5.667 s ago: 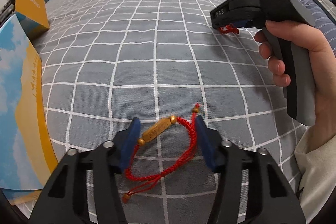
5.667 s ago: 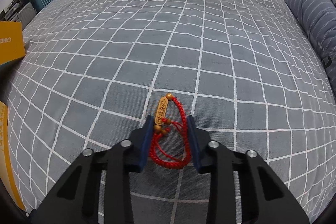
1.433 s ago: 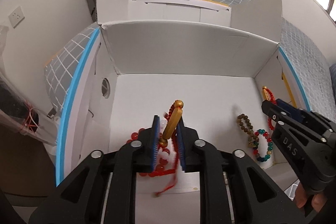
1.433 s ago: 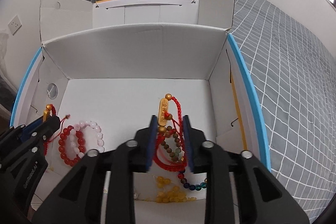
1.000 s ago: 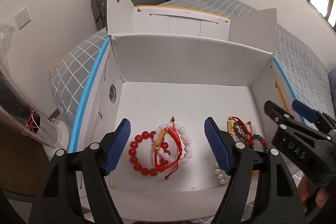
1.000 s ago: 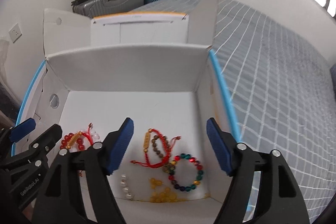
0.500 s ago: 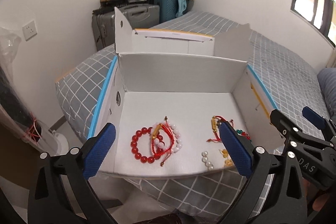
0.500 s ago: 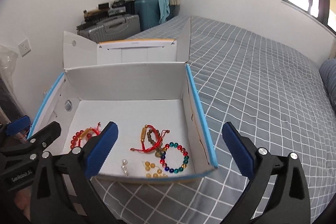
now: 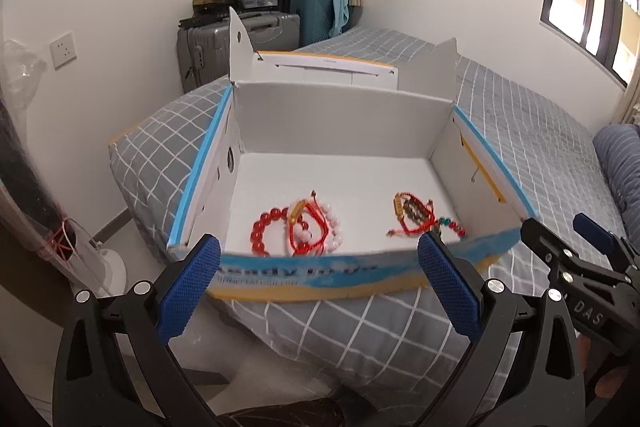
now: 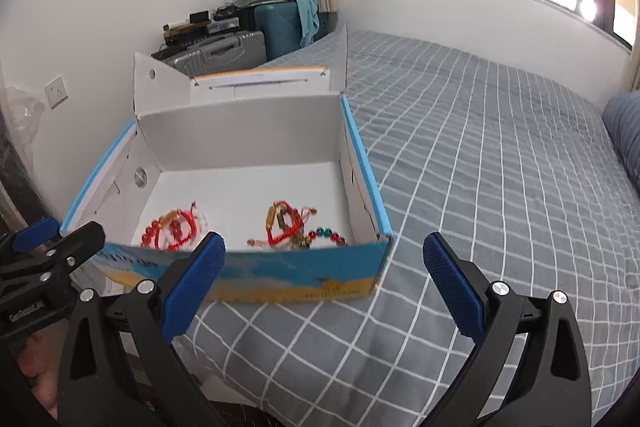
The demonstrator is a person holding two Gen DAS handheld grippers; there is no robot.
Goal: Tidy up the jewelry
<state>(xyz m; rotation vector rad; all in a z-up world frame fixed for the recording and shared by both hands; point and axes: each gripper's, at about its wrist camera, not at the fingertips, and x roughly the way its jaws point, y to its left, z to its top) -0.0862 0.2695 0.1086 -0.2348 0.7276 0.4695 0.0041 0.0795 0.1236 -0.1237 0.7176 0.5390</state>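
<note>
An open cardboard box (image 9: 344,115) (image 10: 240,119) with blue rims sits on the corner of the bed. Inside it lie two red cord bracelets with gold tubes: one (image 9: 306,227) (image 10: 178,221) rests on red and pink bead bracelets at the left, the other (image 9: 410,213) (image 10: 282,221) beside a coloured bead bracelet (image 10: 330,235) at the right. My left gripper (image 9: 318,285) stands open and empty in front of the box's near wall. My right gripper (image 10: 324,277) is open and empty too, off the box's near right corner.
The grey checked bed cover (image 10: 500,155) stretches away to the right, with a blue striped pillow (image 10: 624,131) at its far end. Suitcases (image 9: 240,39) stand against the wall behind the box. The bed's edge drops to the floor on the left.
Both grippers drew back out of the box, leaving the red cord bracelets on its floor. The jaws spread wide, and the box now looks smaller and farther off.
</note>
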